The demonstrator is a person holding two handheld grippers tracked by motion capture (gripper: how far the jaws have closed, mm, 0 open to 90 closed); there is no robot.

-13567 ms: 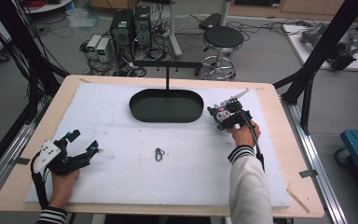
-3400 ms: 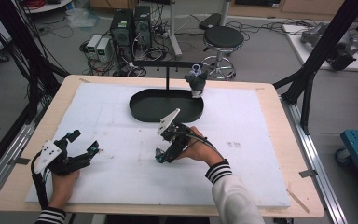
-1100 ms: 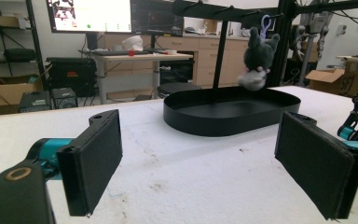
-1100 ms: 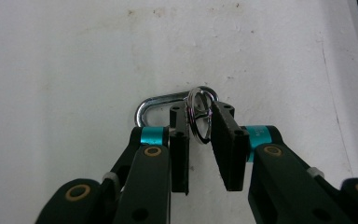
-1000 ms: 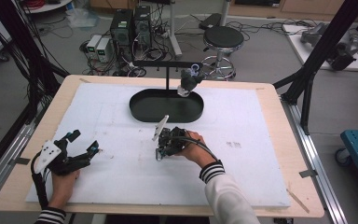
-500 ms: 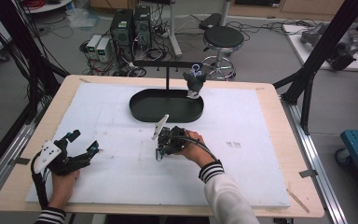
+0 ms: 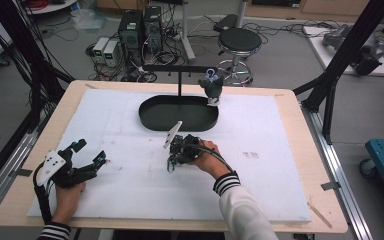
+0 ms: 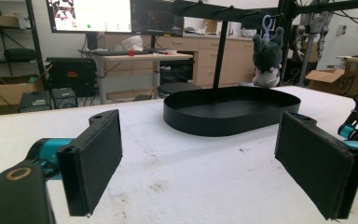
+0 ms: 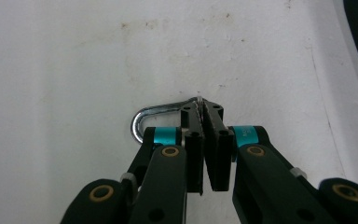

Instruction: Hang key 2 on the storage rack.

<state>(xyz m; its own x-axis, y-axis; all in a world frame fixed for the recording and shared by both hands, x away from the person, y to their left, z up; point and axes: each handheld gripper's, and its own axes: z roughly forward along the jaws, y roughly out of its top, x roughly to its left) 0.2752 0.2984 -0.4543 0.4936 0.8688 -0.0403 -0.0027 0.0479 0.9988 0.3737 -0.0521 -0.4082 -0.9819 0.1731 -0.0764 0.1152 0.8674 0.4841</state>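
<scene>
Right tool [image 9: 200, 105] pressed together, pinching a metal clip [image 9: 154, 115] at the tips; the clip's far side is hidden behind the jaws. Clip lies on the white desk [image 9: 74, 60]. Left tool [image 8: 214, 158] spread wide, near the black tray [image 8: 228, 112].

Left hand-held gripper [image 7: 87, 156]: lower left of high view, jaws wide apart, hand low behind it.
Right hand-held gripper [image 9: 202, 106]: frame centre in high view, jaws pressed together, tips pointing down, forearm from bottom right.
</scene>
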